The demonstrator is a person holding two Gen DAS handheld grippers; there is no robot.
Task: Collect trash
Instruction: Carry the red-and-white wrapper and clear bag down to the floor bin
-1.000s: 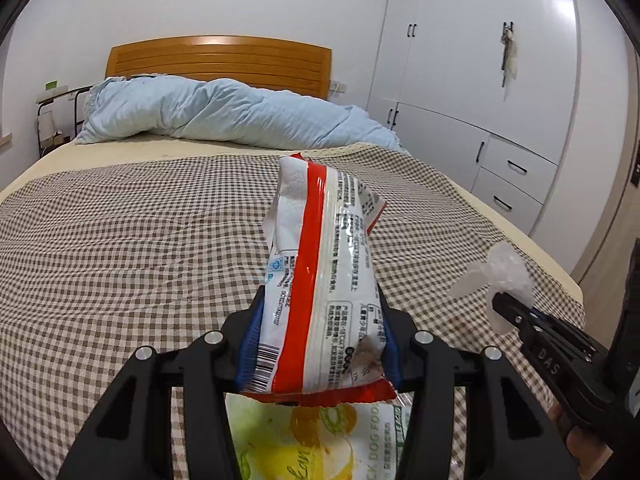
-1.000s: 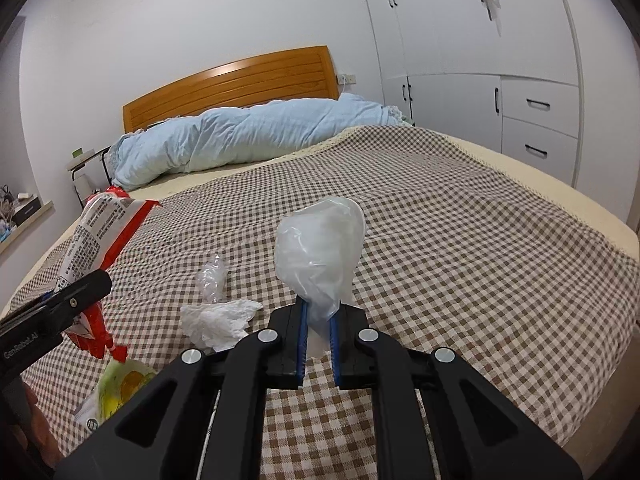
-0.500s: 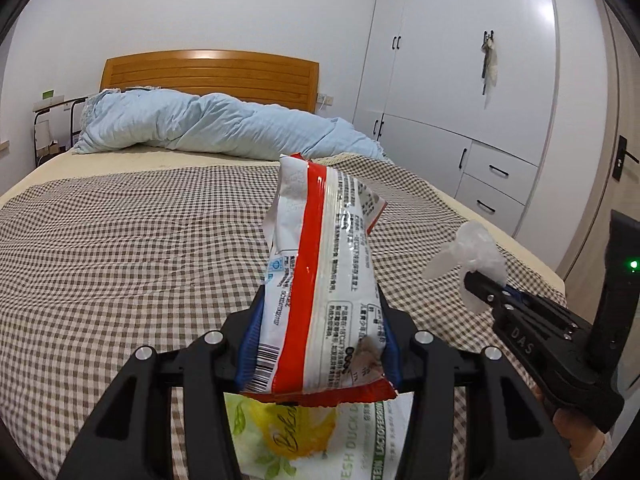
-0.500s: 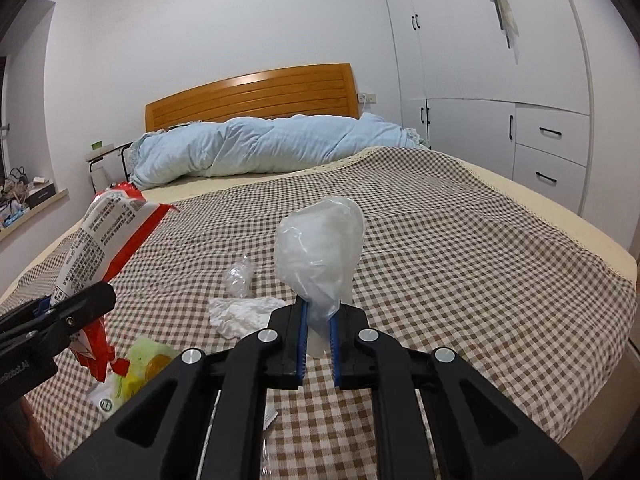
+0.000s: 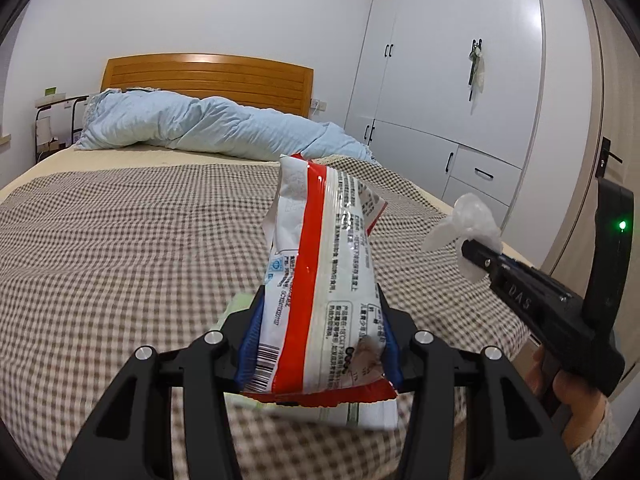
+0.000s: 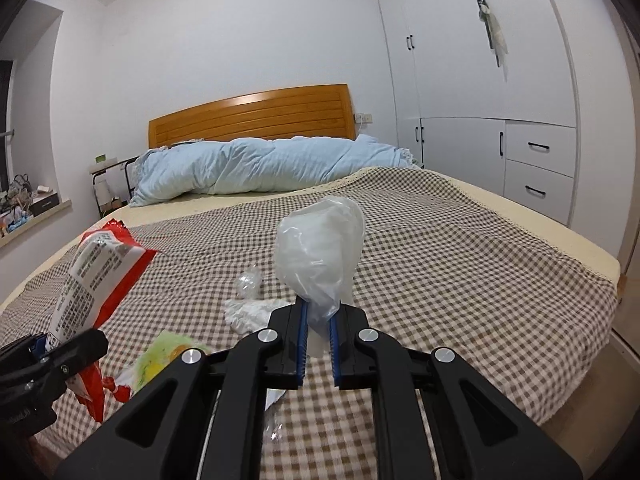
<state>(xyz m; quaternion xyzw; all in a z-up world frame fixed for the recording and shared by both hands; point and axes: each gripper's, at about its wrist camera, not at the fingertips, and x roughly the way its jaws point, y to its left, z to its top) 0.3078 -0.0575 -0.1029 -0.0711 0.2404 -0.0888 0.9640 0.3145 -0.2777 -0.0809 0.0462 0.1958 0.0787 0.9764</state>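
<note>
My left gripper (image 5: 318,332) is shut on a red and white snack bag (image 5: 320,264), which stands upright between its blue pads above the checked bedspread (image 5: 120,248). The same snack bag (image 6: 96,276) and left gripper (image 6: 52,356) show at the lower left of the right wrist view. My right gripper (image 6: 318,340) is shut on a crumpled clear plastic bag (image 6: 320,248); that plastic bag (image 5: 468,224) also appears at the right of the left wrist view. On the bed lie a white tissue (image 6: 250,312), a small clear wrapper (image 6: 248,282) and a yellow-green packet (image 6: 164,356).
A rolled light-blue duvet (image 5: 208,128) lies before the wooden headboard (image 5: 208,76). White wardrobes with drawers (image 5: 460,112) stand along the right wall. A small side table (image 6: 106,184) and a cluttered windowsill (image 6: 28,204) are on the left. A hand (image 5: 568,396) grips the right tool.
Both grippers have drawn back from the bed with their bags, so more of the room and the bed's foot edge shows. The yellow-green packet has slid lower under the left gripper.
</note>
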